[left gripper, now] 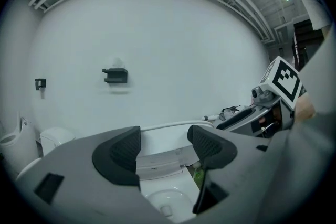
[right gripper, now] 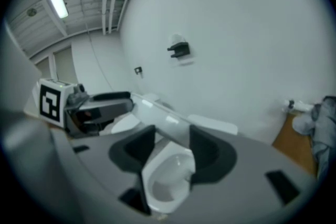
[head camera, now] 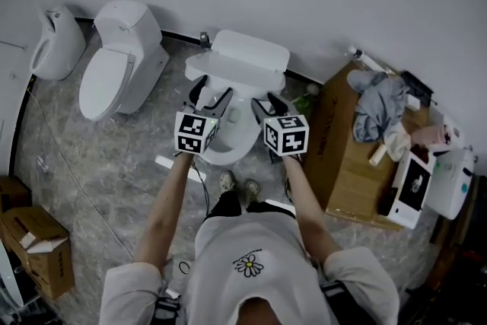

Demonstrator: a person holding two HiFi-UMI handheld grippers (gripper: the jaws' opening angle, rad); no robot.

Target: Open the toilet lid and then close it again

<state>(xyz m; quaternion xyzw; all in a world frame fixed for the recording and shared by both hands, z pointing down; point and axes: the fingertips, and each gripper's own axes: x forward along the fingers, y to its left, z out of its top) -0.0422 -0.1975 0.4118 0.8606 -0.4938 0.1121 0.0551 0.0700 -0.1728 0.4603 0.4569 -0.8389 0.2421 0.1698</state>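
The white toilet (head camera: 228, 135) stands against the wall in the head view, its lid (head camera: 237, 77) raised and leaning back toward the tank (head camera: 251, 49), the bowl (left gripper: 167, 202) bare below. My left gripper (head camera: 211, 97) hovers over the bowl's left side, open, with nothing between its jaws; the left gripper view (left gripper: 164, 147) looks through them at the upright lid (left gripper: 160, 150). My right gripper (head camera: 268, 104) is at the lid's right side. In the right gripper view (right gripper: 172, 147) the lid (right gripper: 160, 119) shows in the gap between the pads, which stand apart from it.
A second toilet (head camera: 118, 68) and a urinal (head camera: 55, 42) stand to the left. A large cardboard box (head camera: 346, 164) with clothes on it sits close to the right. A smaller box (head camera: 38, 247) lies at lower left. A black bracket (left gripper: 115, 75) hangs on the wall.
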